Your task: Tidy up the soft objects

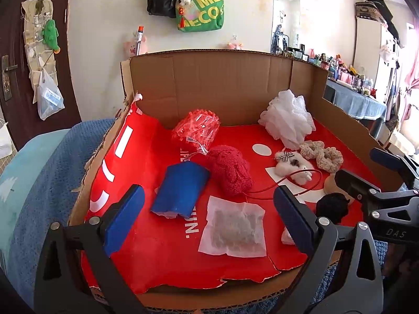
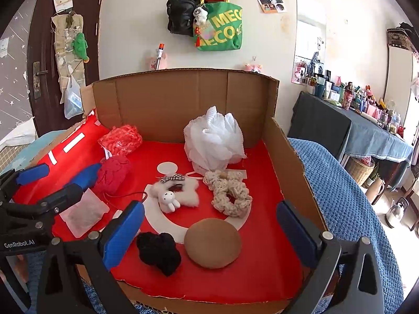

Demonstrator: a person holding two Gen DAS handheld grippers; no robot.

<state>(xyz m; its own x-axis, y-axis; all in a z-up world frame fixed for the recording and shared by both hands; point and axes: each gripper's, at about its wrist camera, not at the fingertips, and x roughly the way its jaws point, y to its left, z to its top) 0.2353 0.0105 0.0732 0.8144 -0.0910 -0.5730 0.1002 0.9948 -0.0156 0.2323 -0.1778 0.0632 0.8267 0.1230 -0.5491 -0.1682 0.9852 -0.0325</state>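
Observation:
A cardboard box (image 1: 222, 86) lined in red holds soft items. My left gripper (image 1: 209, 219) hangs open above a white sachet (image 1: 233, 227), with a blue pad (image 1: 180, 191) and a red fluffy scrunchie (image 1: 230, 170) just beyond. A red mesh bundle (image 1: 196, 128) and a white mesh pouf (image 1: 288, 117) lie further back. My right gripper (image 2: 209, 235) stands open, nothing in it, over a brown round puff (image 2: 212, 246) and a black scrunchie (image 2: 159, 251). Past them are a white fluffy bunny clip (image 2: 175, 193) and a beige scrunchie (image 2: 230, 193). The left gripper (image 2: 59, 176) shows at the left.
The box's walls (image 2: 183, 99) rise at the back and right; the left side folds flat. A blue knitted blanket (image 2: 340, 196) lies under and right of the box. A cloth-covered table (image 2: 371, 136) crowded with bottles stands at right. Bags (image 2: 220, 28) hang on the wall.

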